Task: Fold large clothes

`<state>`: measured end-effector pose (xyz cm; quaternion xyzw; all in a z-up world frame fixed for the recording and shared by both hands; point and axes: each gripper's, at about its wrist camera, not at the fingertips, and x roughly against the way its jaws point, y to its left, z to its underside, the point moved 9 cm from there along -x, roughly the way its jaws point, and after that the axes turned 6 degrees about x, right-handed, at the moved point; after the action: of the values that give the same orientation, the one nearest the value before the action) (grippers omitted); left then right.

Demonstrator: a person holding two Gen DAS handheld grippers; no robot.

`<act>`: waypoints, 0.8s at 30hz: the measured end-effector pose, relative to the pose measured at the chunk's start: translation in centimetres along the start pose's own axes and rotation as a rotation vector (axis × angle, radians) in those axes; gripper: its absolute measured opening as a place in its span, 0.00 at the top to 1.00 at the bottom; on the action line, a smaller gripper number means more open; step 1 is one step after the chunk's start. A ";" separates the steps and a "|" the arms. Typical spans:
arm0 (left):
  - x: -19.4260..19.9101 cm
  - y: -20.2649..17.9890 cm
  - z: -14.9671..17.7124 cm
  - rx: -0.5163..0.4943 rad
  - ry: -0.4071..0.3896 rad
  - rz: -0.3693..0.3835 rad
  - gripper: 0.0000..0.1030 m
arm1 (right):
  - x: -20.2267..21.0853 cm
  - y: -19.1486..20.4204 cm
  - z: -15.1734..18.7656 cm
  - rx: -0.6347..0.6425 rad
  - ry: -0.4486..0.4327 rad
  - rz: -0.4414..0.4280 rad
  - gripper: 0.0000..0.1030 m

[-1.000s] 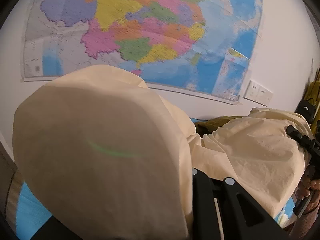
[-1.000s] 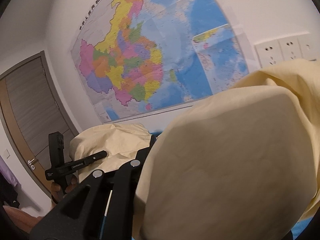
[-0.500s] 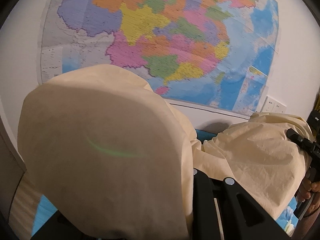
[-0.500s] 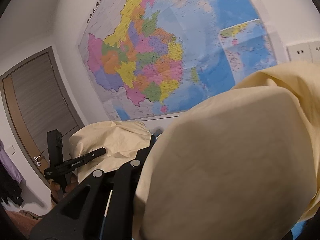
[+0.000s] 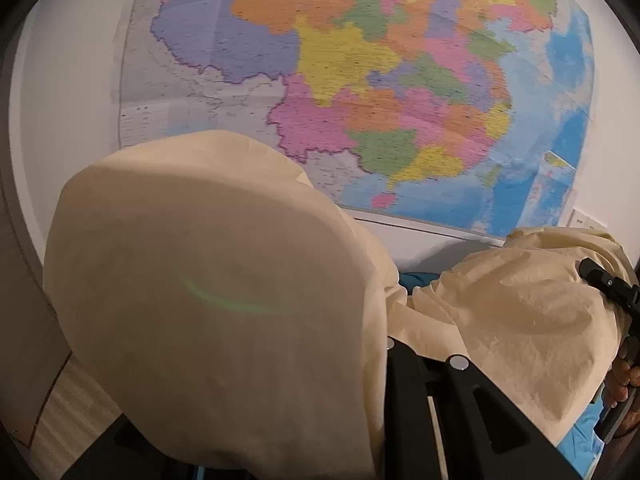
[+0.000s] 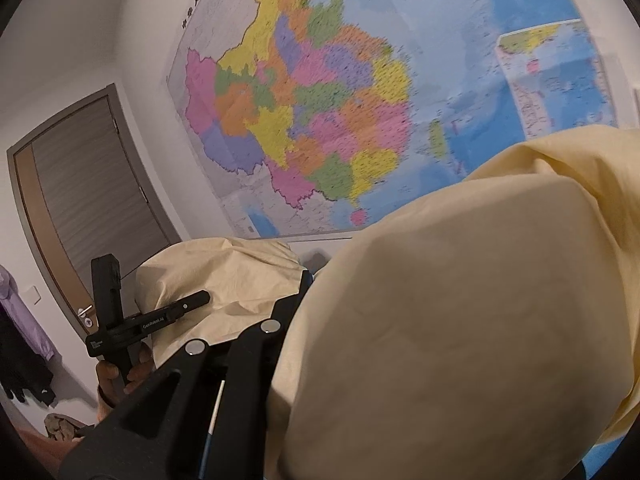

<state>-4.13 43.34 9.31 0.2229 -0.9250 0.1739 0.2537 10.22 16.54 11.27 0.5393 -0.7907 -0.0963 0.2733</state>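
A large cream-yellow garment (image 5: 208, 292) is held up in the air between both grippers. In the left wrist view it drapes over my left gripper (image 5: 384, 344) and hides the fingertips; the jaws are shut on the cloth. It stretches right to the other gripper (image 5: 612, 284), also wrapped in cloth. In the right wrist view the garment (image 6: 460, 320) covers my right gripper (image 6: 296, 300), shut on the cloth, fingertips hidden. The left gripper's body (image 6: 120, 320) and the hand holding it show at the lower left, with cloth bunched over its front.
A big coloured wall map (image 5: 380, 80) fills the wall ahead, also in the right wrist view (image 6: 340, 120). A grey door (image 6: 80, 200) stands at the left, with clothes hanging (image 6: 20, 340) beside it. Wall sockets (image 5: 586, 222) sit at the right. Wood floor (image 5: 68, 412) shows below.
Both grippers have risen and tilted upward with the garment; the map now fills more of each view and the sockets have slid toward the edge. Both grips on the cloth are unchanged.
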 end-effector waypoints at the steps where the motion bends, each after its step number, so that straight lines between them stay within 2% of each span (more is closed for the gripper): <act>1: -0.1 0.4 -0.1 0.001 0.000 -0.007 0.85 | -0.4 0.1 -0.1 -0.001 0.003 -0.005 0.88; 24: -1.3 6.8 -4.0 0.033 -0.020 -0.111 0.85 | -8.1 2.6 -1.4 0.046 0.036 -0.067 0.88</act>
<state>-4.96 51.18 10.39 0.2799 -0.9107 0.1724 0.2502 11.05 25.11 10.94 0.5731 -0.7692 -0.0774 0.2718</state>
